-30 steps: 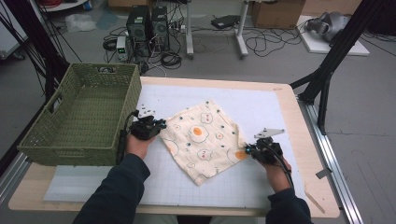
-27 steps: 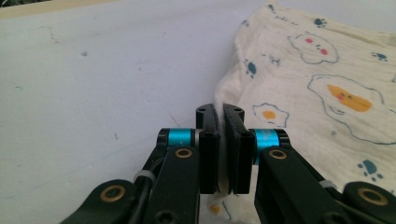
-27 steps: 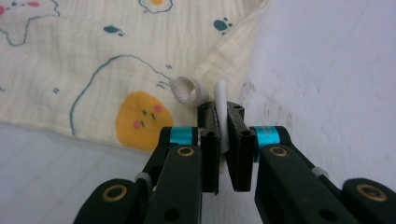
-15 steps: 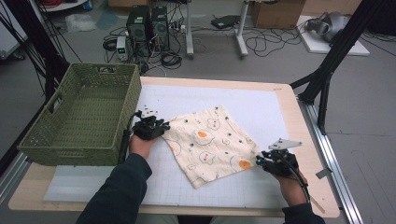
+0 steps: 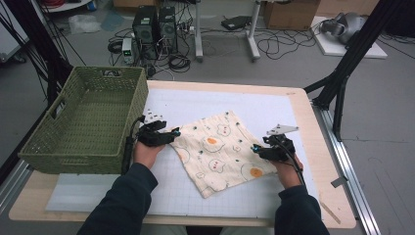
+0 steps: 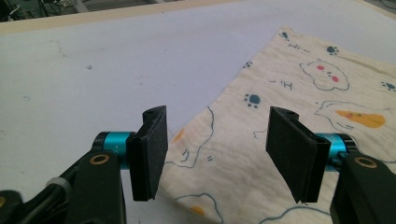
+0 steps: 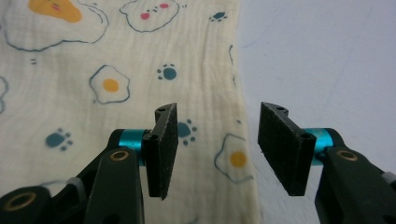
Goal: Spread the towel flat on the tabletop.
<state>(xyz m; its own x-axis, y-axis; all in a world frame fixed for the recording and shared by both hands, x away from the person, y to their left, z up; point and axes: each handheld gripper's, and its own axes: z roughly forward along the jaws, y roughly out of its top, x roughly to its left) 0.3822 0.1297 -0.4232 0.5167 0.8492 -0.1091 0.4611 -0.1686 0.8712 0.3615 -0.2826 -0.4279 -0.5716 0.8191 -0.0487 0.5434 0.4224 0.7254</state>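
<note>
The white-topped wooden desk (image 5: 274, 105) carries a woven green basket (image 5: 85, 125), just left of the left gripper (image 5: 171, 133). A cream cloth with fried-egg pictures (image 5: 218, 152) lies flat between both grippers. The left gripper view shows its jaws, just opened, over the cloth's corner; the right gripper (image 5: 254, 148) likewise straddles the edge, gripping nothing.

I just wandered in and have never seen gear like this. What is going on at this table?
A person at the table holds a two-jaw gripper in each hand. A patterned cloth lies flat on the white mat, beside a green basket. The left gripper is at the cloth's left corner and the right gripper at its right edge. Both sets of jaws have just been opening and now stand apart over the cloth, pressing on nothing.
</note>
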